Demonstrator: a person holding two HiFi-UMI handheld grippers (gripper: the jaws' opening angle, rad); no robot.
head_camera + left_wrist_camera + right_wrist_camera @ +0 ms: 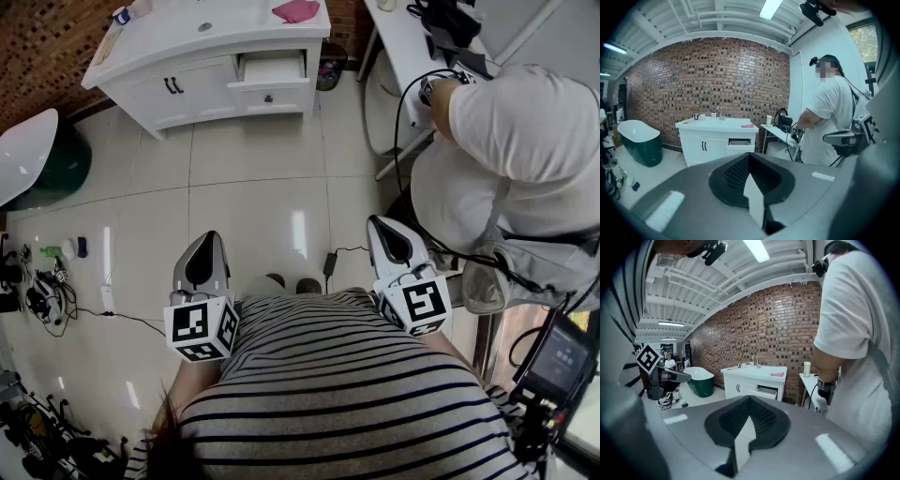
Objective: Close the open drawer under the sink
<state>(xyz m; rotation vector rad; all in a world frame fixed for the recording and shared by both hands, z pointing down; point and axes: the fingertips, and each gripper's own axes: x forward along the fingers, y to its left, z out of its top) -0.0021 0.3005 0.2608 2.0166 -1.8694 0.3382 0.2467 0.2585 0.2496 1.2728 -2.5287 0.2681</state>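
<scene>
Ahead, open drawer (272,67) in vanity (192,92), tiled floor (253,187) between, left gripper (210,240) and right gripper (382,227) fingers clenched empty.

Well ahead of both jaws stands the cabinet (192,89), drawer (272,67) out at its right, cloth (296,10) on top; tub (23,155) left, person (525,122) right.

The tiled floor (253,197) lies bare and wide between the left claw (210,242), the right claw (384,230) and the white cabinet (187,89), leaving an open way straight ahead to the open drawer (272,67). On the right, a person in a white shirt (525,127) stands at a counter (398,37) and narrows that side. A black plug with its cord (330,263) lies on the floor near the right claw. On the left, a green tub (61,167) and tangled cables (42,291) line the edge. A bin (329,67) stands just beside the cabinet's right end.
</scene>
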